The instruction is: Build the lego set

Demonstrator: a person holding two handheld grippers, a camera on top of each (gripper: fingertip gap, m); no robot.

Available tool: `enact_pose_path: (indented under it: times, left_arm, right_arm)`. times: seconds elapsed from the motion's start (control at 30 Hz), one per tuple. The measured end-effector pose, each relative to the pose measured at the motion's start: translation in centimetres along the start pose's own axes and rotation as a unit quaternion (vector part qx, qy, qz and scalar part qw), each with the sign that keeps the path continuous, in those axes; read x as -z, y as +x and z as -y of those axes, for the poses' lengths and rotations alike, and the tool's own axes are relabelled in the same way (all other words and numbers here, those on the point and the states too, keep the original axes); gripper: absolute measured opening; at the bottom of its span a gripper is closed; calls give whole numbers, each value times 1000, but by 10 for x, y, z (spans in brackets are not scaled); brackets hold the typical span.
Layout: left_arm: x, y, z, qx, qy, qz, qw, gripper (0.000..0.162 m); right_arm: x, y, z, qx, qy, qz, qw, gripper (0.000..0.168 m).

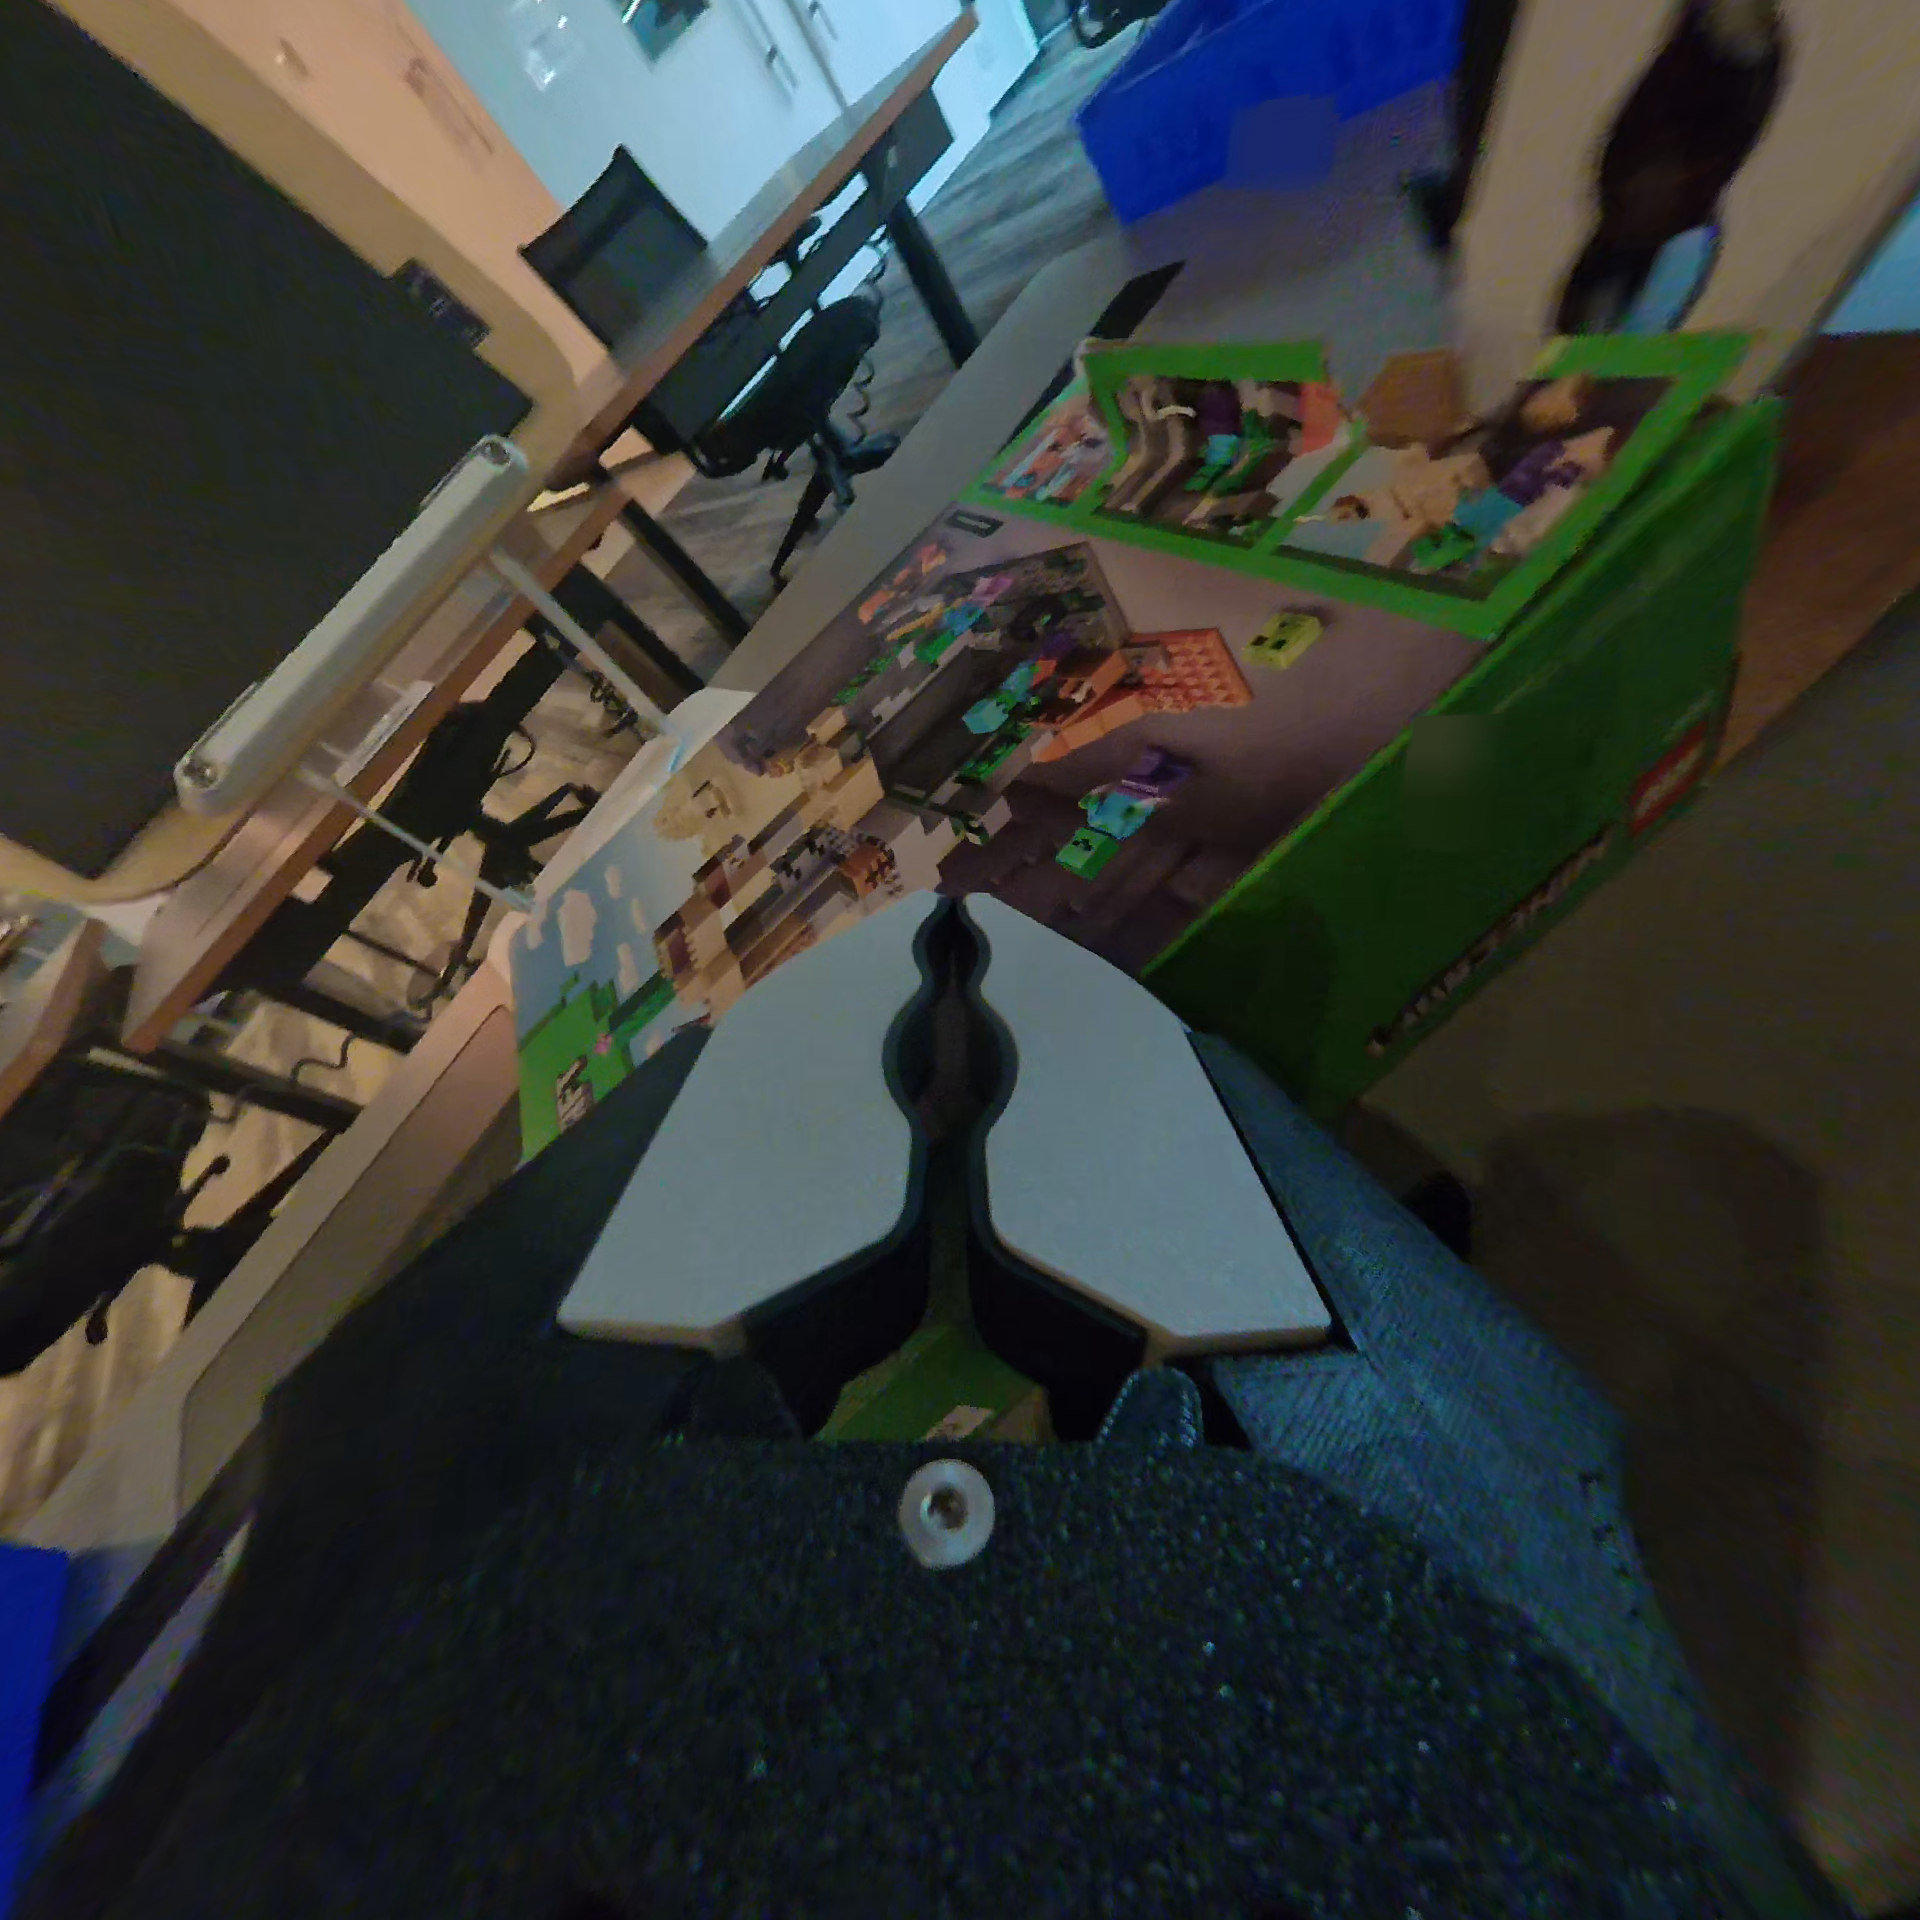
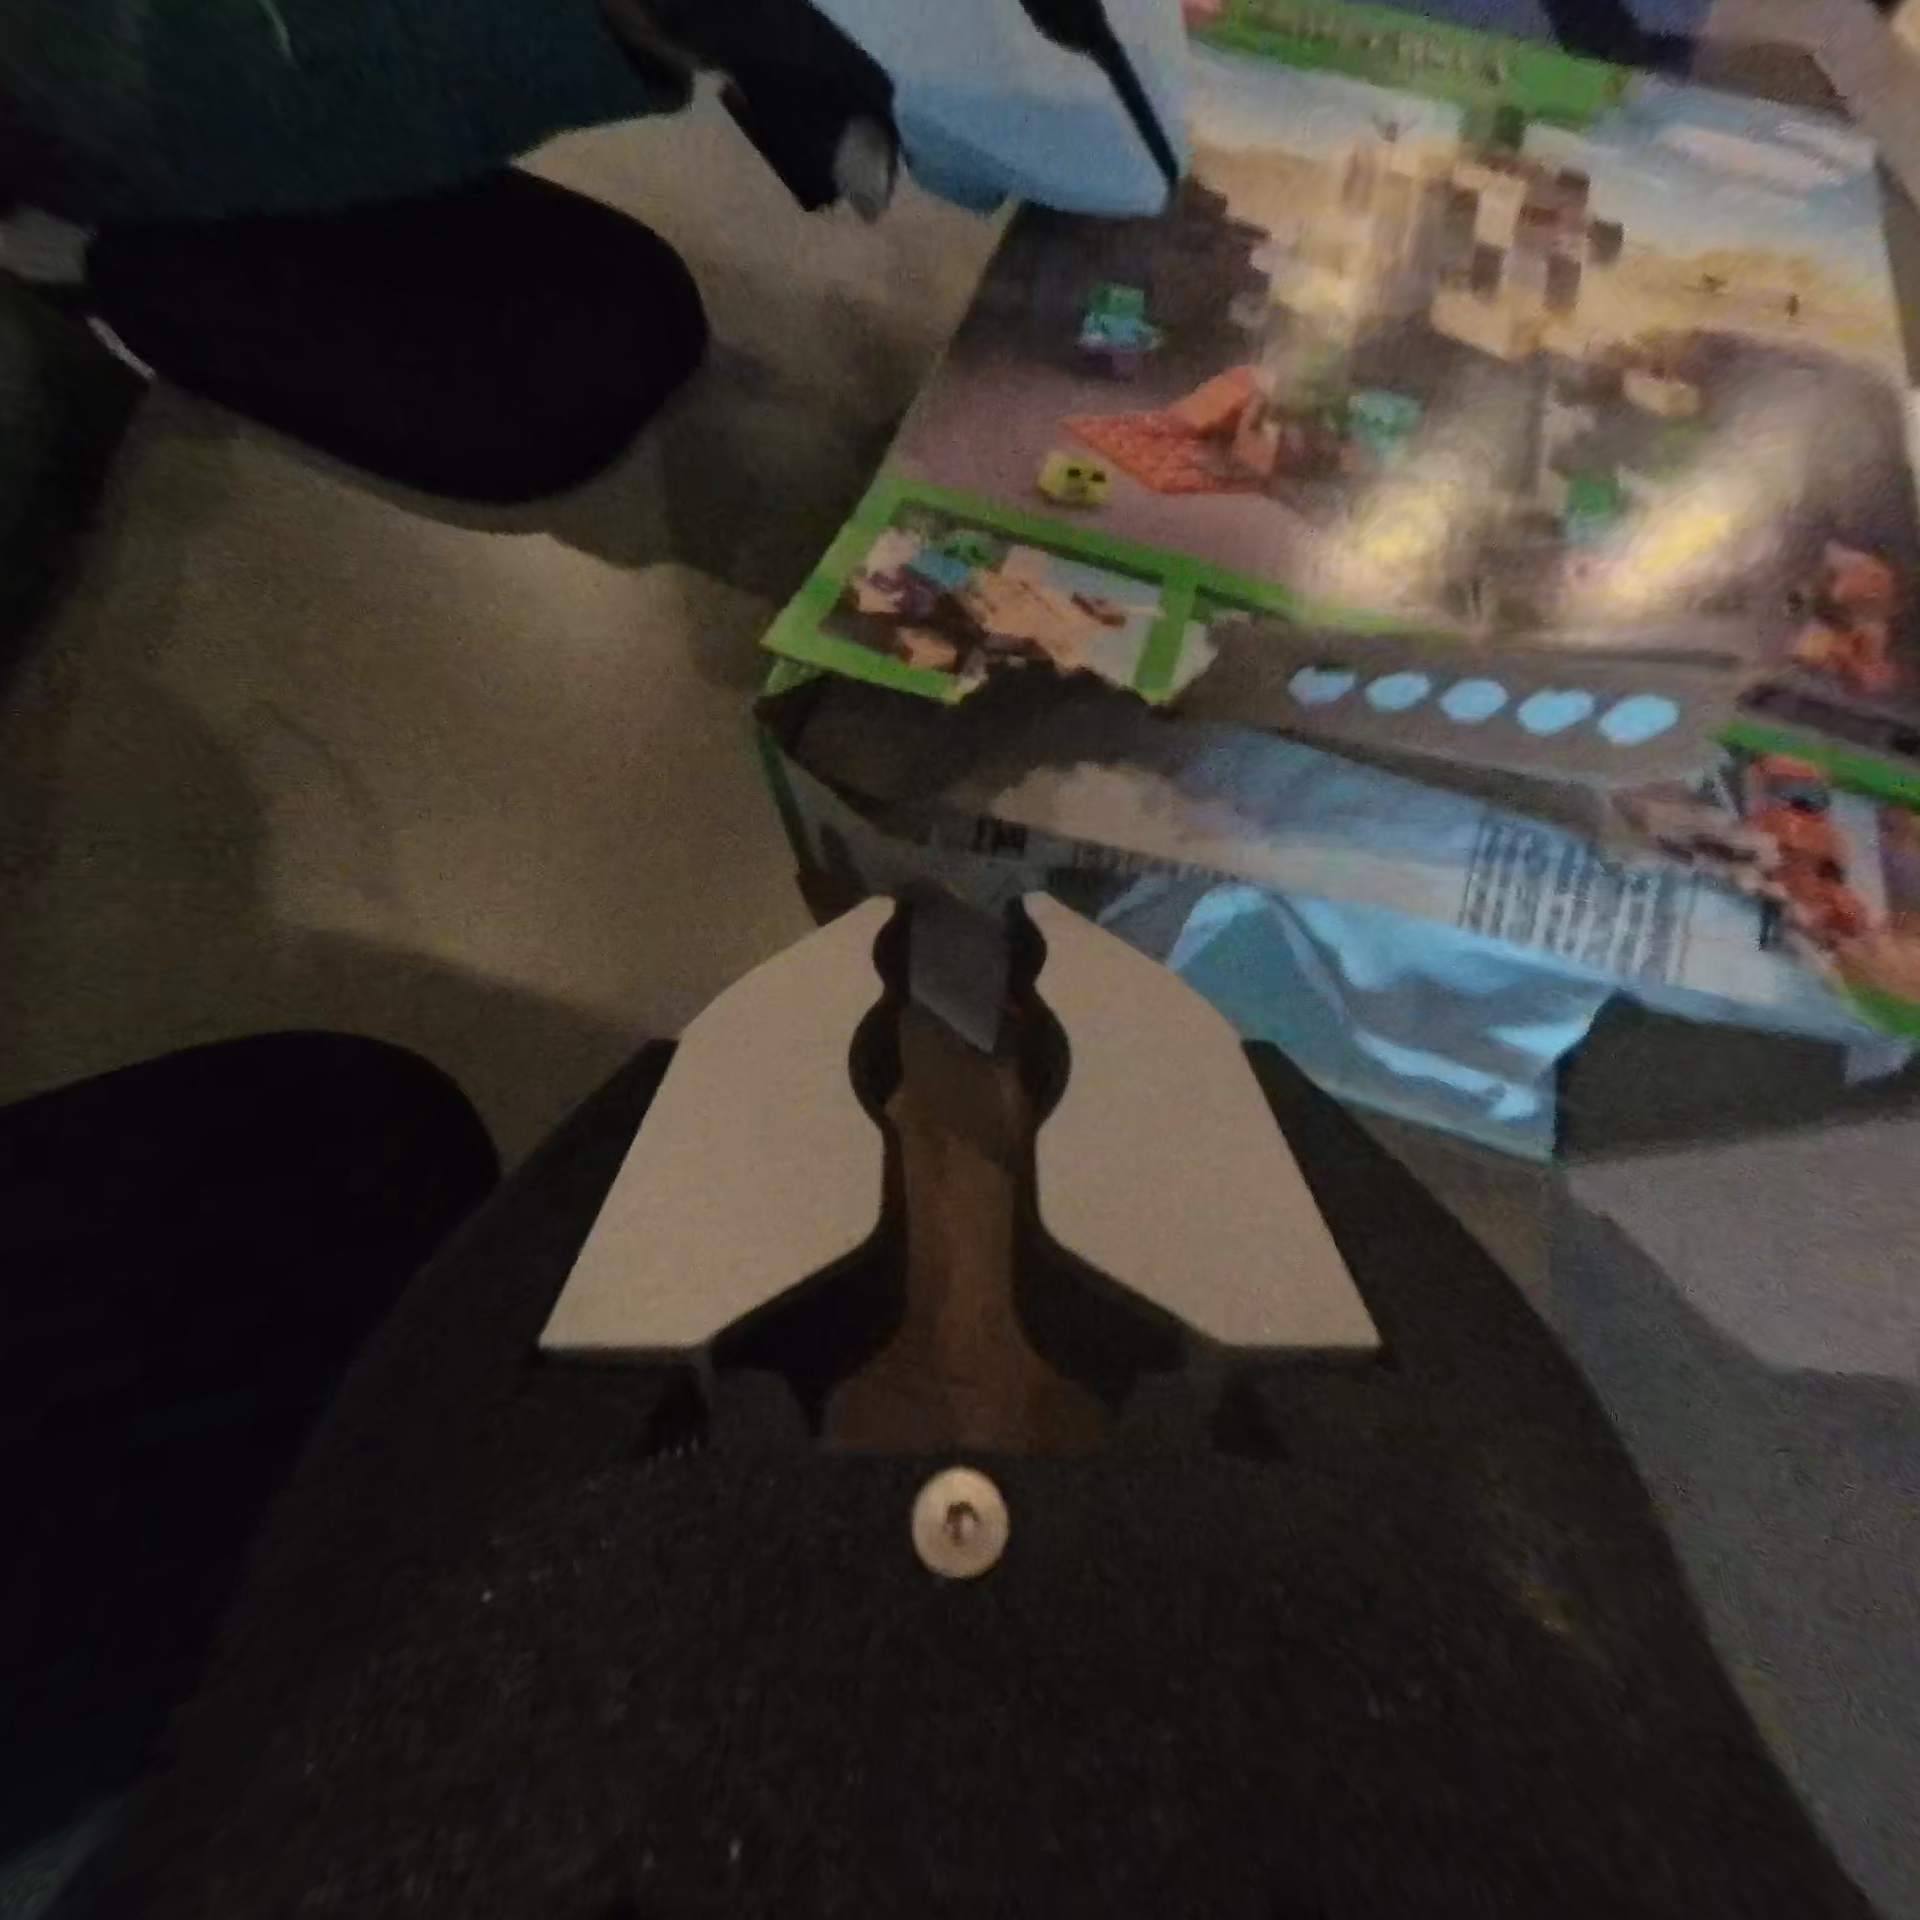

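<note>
A green lego box is being opened on the floor: its torn flap is clamped by the right tongs, the left tongs are pressed together (apparently empty); peeling wider seems next.

Green lego box, torn open, flat

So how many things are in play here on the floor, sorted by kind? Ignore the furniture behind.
Toy box: 1, the box, with its end torn open
Plastic bag: 1, the bag, sticking out of the open end
Hand-held grippers: 2, the left gripper and the right gripper
Total: 4
</note>
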State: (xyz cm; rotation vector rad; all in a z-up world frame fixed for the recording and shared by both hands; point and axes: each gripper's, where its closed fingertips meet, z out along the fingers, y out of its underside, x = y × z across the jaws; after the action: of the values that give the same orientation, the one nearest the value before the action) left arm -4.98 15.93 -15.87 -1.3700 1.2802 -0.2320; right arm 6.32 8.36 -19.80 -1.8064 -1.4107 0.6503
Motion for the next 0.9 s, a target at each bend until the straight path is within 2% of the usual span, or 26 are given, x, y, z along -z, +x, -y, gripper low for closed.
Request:
enact_pose_path:
  times: [0.07, 0.17, 0.33, 0.6, 0.73, 0.9]
  left_arm:
    - [-1, -2, 1, 19, 1, 6, 1000, 3]
    - [-2, -3, 2, 26, -8, 15, 1000, 0]
    - [-4, -2, 1, 15, -29, 36, 999, 1]
    - [-2, 1, 2, 38, -26, 25, 999, 0]
    - [-1, 2, 1, 32, -29, 22, 999, 0]
    - [0, 3, 0, 23, -29, 23, 999, 1]
  right_arm:
    - [8, -9, -8, -35, -30, -23, 999, 10]
    - [14, -32, -13, -62, -73, -100, 990, 2]
    - [2, -63, -2, -88, -115, -229, 963, 5]
    - [-32, -73, 24, -98, -90, -271, 953, 13]
    - [-59, -68, 38, -64, -54, -251, 964, 0]
    - [-69, -40, 41, -9, -71, -284, 956, 0]
